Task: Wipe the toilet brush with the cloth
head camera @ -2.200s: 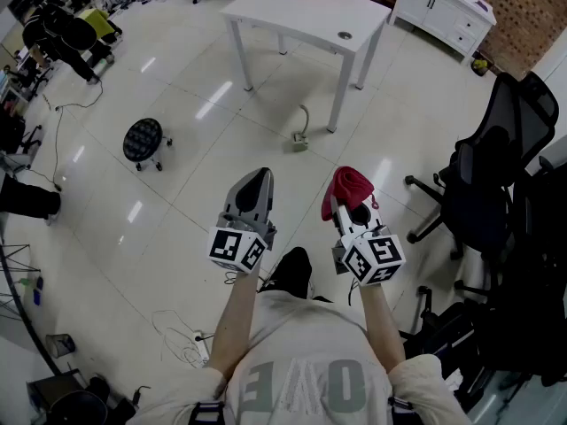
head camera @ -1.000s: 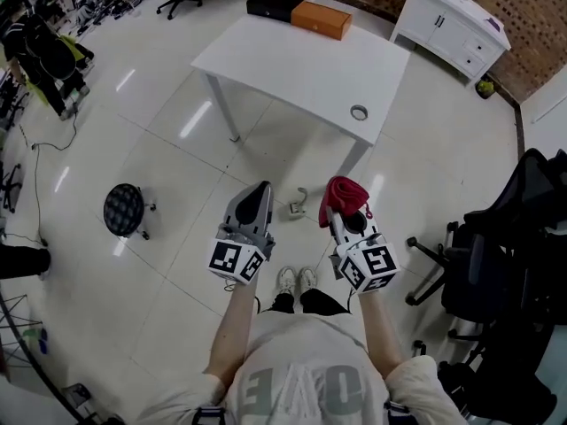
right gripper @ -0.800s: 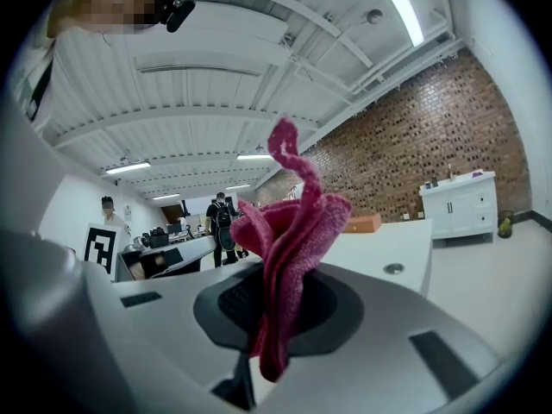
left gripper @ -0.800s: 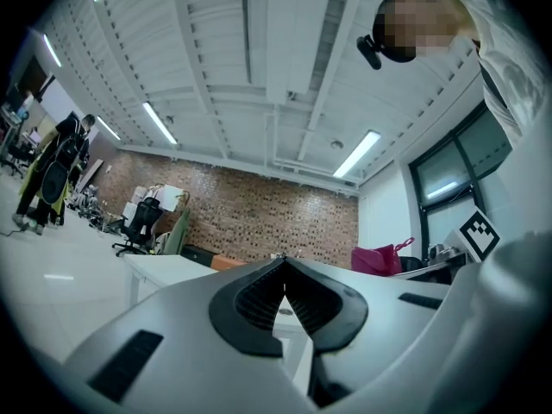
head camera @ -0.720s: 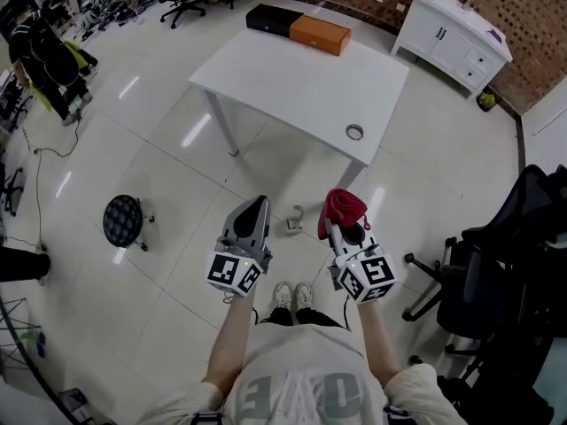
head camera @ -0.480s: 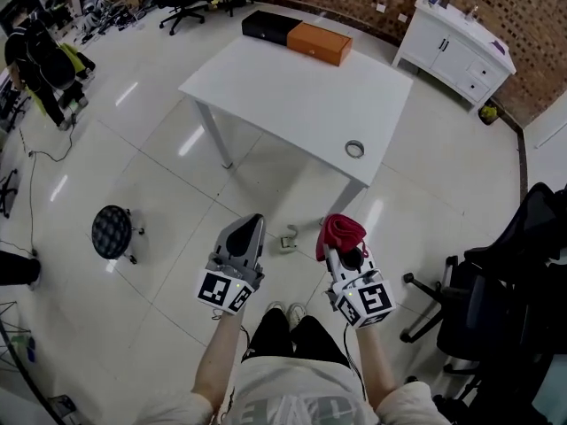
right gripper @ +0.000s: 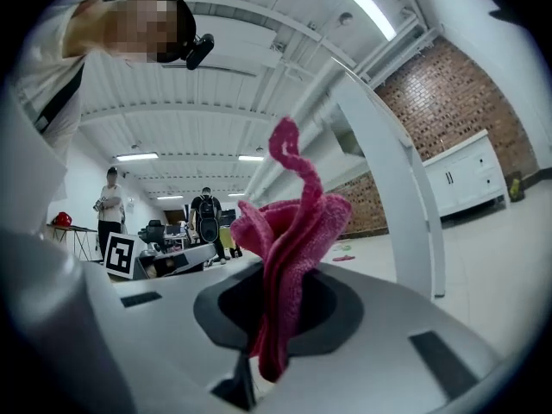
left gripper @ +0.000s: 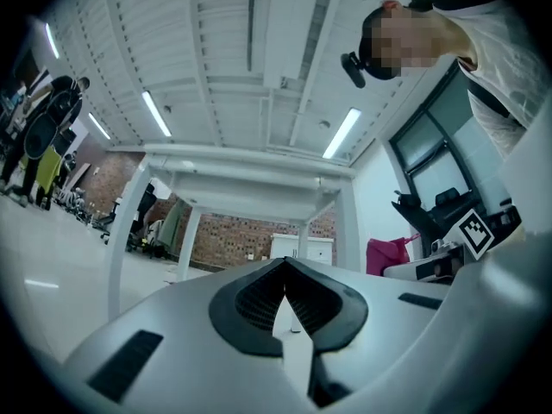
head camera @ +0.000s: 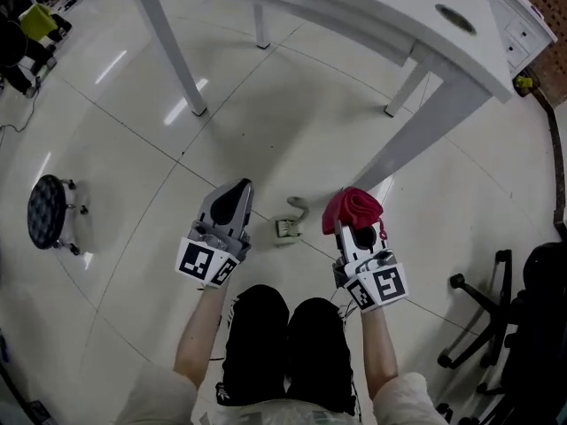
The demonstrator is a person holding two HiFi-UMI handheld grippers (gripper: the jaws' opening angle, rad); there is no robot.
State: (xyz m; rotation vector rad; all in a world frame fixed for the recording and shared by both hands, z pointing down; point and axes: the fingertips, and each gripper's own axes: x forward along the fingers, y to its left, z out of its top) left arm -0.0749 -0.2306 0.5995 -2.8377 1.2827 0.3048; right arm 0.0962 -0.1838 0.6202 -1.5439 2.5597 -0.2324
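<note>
Low above the tiled floor (head camera: 124, 140), short of the white table's (head camera: 354, 11) near edge, the right gripper (head camera: 358, 234) is clenched on the cloth (head camera: 352, 209). The cloth is a pink-red, fuzzy rag bunched into upright folds above the jaws, with one thin corner curling on top and a short end hanging below. The left gripper (head camera: 230, 195), beside it, is closed on nothing. A small grey fitting (head camera: 289, 227) lies on the floor between them.

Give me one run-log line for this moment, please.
left tongs: shut, empty | right tongs: shut on cloth | toilet brush: not seen
</note>
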